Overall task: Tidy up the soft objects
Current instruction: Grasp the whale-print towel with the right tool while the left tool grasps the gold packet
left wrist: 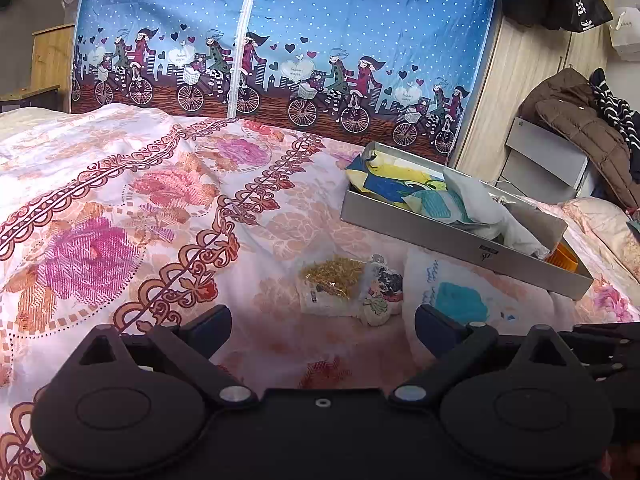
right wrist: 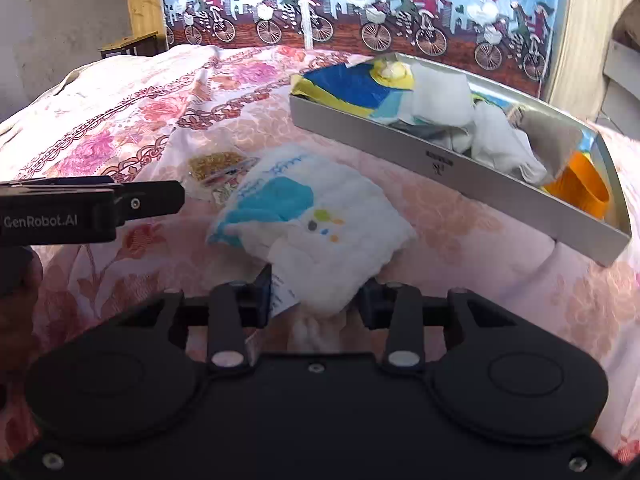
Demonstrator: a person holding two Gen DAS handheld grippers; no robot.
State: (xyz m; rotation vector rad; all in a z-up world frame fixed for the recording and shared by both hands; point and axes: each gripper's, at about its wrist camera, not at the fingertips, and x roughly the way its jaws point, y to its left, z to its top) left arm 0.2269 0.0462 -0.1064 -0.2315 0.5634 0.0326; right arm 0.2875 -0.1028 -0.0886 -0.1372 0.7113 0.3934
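right tool pinching the near edge of a white quilted cloth with a blue patch, lying on the pink floral bedspread just in front of the shallow grey metal box already heaped with cloths. left tool spread wide, holding nothing, near a small clear packet of gold bits.

likely next: lifting and carrying to the box. only an edge gripped, so may slip free or unfold and drag mid-lift. box already crowded and tilted on soft bedding; could spill over the rim or snag the orange item.
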